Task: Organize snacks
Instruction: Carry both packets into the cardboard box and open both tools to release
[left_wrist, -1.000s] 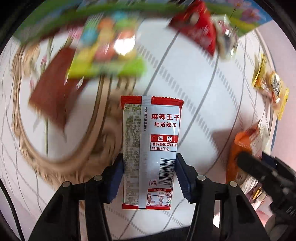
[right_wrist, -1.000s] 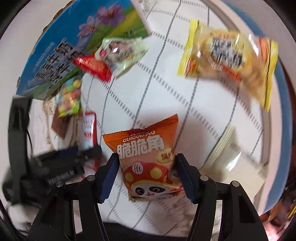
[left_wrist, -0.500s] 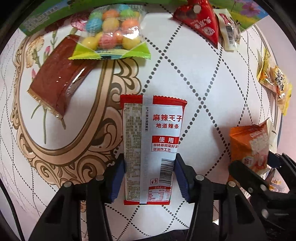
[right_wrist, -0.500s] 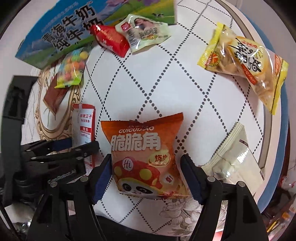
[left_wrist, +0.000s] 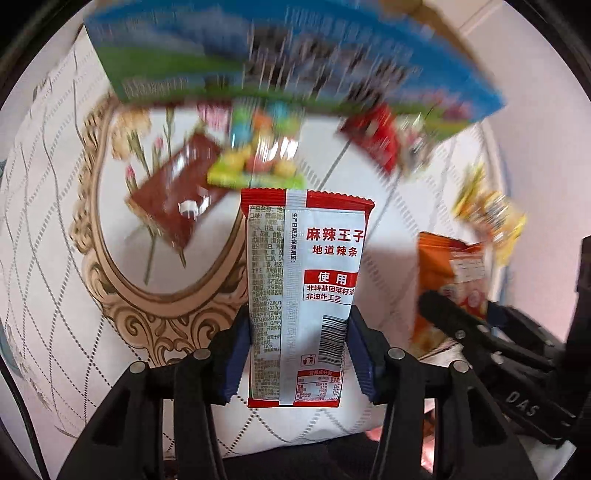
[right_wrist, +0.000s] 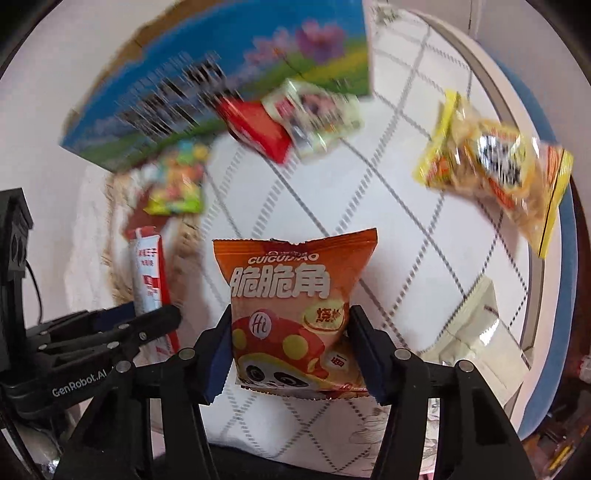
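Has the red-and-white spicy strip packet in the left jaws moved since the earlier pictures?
Yes. The red-and-white packet, clamped in the left gripper, has lifted away from the tablecloth: the gold scroll pattern looks smaller, and more of the milk carton shows.

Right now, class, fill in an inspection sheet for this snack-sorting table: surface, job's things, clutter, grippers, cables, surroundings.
Surface: table under a white diamond-pattern cloth.
Job's things: red-and-white packet, orange packet, yellow packet, candy bag, brown packet and others; blue carton at the far edge.
Clutter: nothing seen.
Grippers: left gripper shut on the red-and-white packet; right gripper, jaws just closing, shut on the orange packet.
Cables: thin black cable beside the left gripper.
Surroundings: pale wall.
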